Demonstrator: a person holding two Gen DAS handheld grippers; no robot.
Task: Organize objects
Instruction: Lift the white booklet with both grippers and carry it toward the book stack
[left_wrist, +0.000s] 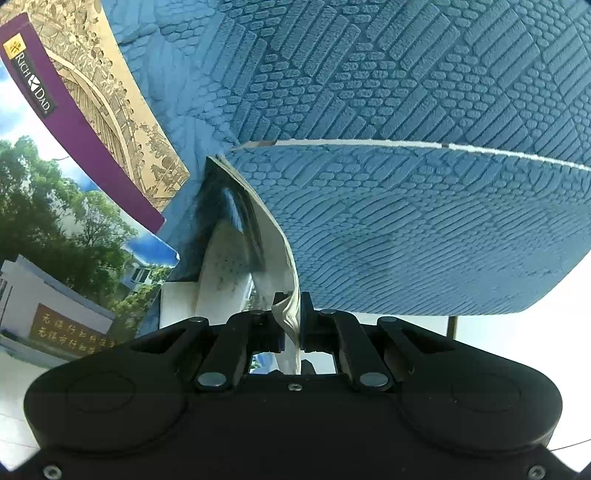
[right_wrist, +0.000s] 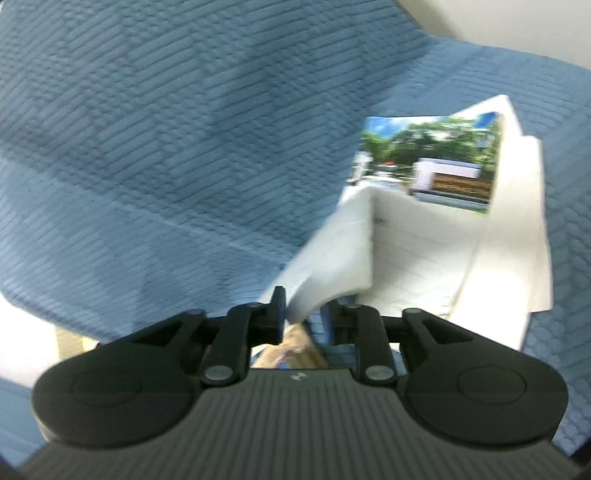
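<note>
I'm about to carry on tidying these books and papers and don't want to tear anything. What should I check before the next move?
1. Left gripper grip: its jaws are shut on a curled page. Ok.
2. Strain on that page: it bends sharply at the jaws. Not ok; move gently.
3. Right gripper: jaws parted, folded white sheet lies against the left one, not pinched. Ok for release.
4. Rich Dad book: lies flat on the blue mat, away from both grippers. Ok.
5. Photo booklet: lies on loose white papers that stick out unevenly. Not ok.
6. Whether the pinched page belongs to a bound book: cannot tell.
</note>
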